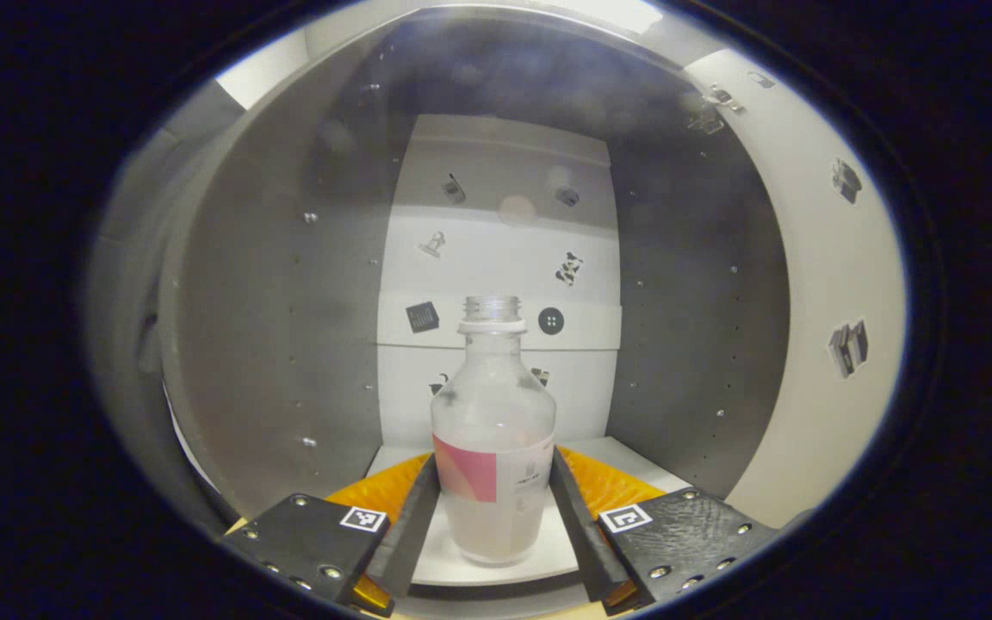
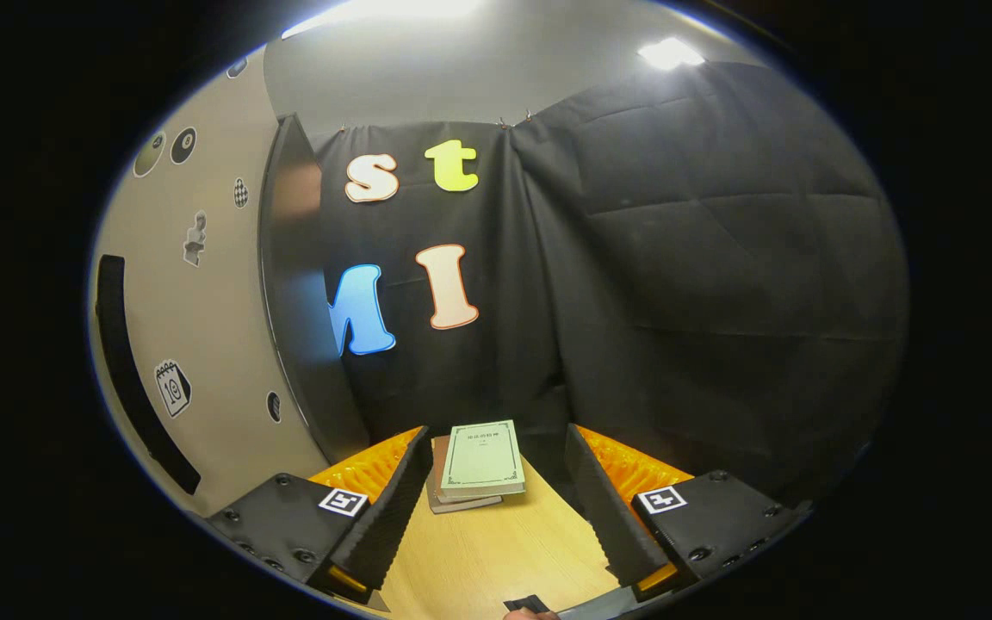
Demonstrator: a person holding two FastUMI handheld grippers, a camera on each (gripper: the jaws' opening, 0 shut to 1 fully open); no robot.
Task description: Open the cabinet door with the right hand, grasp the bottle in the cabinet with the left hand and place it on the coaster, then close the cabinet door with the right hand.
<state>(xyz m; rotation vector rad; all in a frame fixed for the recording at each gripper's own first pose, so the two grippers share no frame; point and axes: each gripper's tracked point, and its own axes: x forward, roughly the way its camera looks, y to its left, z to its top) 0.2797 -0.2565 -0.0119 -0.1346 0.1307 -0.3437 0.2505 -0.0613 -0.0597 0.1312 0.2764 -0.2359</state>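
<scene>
In the left gripper view, the left gripper (image 1: 494, 508) reaches into the open grey cabinet (image 1: 272, 344), its two fingers (image 1: 414, 517) standing either side of the clear plastic bottle with a frosted body, open threaded neck and pink-and-white label (image 1: 493, 448); the fingers look to be touching or just beside the bottle's sides, but whether they press on it cannot be told. The bottle stands upright on the white cabinet shelf (image 1: 625, 456), between the fingers and in front of the white back panel with small black stickers (image 1: 496, 258). The step in hand looks to be the grasp of the bottle; the next move calls for a firm squeeze low on the body, a small lift clear of the shelf and a straight draw out between the grey side walls. The label carries small print, too fine to read. In the right gripper view, the right gripper (image 2: 492, 508) hovers released and empty over the light wooden tabletop (image 2: 496, 551), beyond it a pale green book on a brown book (image 2: 483, 461) whose cover title is too small to read, and to its left the beige cabinet door with a black handle and stickers (image 2: 195, 327), swung open.
</scene>
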